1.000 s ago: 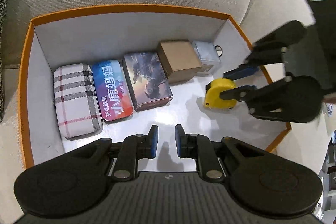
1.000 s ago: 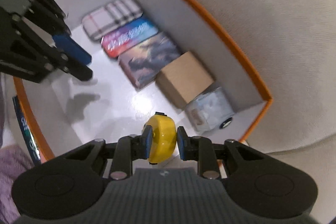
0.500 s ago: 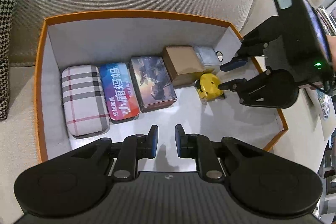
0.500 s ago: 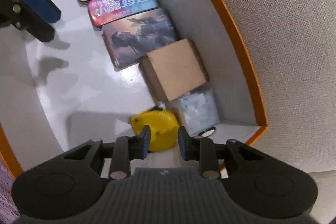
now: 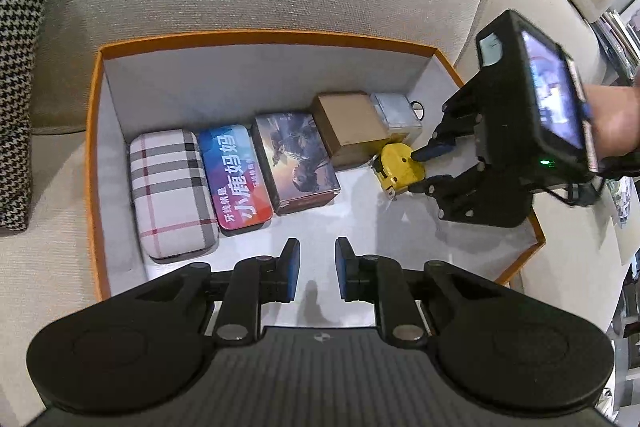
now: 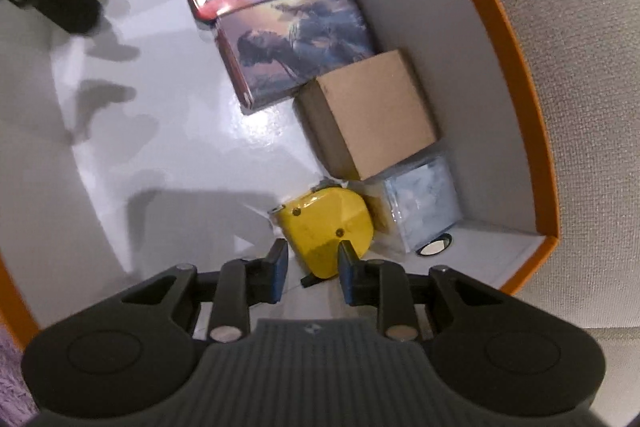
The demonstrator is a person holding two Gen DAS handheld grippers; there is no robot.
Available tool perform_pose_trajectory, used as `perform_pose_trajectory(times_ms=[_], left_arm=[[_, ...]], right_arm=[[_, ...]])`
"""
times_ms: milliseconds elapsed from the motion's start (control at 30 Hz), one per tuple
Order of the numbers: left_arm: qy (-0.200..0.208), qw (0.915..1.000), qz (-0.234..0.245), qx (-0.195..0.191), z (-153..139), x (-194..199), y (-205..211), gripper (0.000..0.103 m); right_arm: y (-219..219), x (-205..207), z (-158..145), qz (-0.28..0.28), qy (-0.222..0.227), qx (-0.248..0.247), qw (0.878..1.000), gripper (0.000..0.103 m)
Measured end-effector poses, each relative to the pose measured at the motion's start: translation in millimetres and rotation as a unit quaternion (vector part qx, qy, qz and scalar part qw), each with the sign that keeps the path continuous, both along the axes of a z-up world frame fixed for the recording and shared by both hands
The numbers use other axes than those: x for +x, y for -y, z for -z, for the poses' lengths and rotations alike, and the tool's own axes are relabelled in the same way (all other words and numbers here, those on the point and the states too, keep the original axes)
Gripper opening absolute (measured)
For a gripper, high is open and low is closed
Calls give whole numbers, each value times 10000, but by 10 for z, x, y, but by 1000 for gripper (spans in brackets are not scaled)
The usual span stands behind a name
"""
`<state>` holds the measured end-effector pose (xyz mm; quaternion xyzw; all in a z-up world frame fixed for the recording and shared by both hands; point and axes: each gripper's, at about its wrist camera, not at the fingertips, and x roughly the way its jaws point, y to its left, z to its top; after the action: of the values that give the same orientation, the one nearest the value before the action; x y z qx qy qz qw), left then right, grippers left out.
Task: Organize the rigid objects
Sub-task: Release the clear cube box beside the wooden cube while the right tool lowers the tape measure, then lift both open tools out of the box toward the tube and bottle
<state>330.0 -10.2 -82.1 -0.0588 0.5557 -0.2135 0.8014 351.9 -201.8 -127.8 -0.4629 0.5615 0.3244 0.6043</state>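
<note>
Lying between parted fingers: yellow tape measure (image 6: 328,229), flat on box floor.
Right claw (image 6: 312,259): parted narrowly, no grip on it (one finger overlapping its top face).
Ahead of right claw: brown carton (image 6: 368,113), pale wrapped box (image 6: 424,201), both touching it.
Left claw (image 5: 316,269): narrow gap, holding nothing.
Orange box (image 5: 280,37): on sofa.

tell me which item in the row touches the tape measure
The brown box, with the pale packet perhaps touching too; the tape measure sits against them.
</note>
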Motion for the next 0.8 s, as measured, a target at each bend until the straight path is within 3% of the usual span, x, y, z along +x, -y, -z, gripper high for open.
perform_pose_trajectory(times_ms=[267,433,533,667,800], left_arm=[[144,9999,-1,-30,-143,-122,-36,20],[410,9985,152,-328,-359,-403,-27,20],[561,9970,250,-480,-473,-654,-29,20],[706,9959,278,-497,-554,-1037,-69,20],[533,9977,-261,-342,-484,-1344,-229,20]], right_arm=[[24,-83,-30,186,175,107,9996,24],[142,-294,-508,599,515,811,9936,24],[251,-519,-905,1120,891,1532,9778,24],[414,-962,-1406,1815,1266,2515,9422,25],[509,-1480,-1678,2372,1413,3227,9053,32]])
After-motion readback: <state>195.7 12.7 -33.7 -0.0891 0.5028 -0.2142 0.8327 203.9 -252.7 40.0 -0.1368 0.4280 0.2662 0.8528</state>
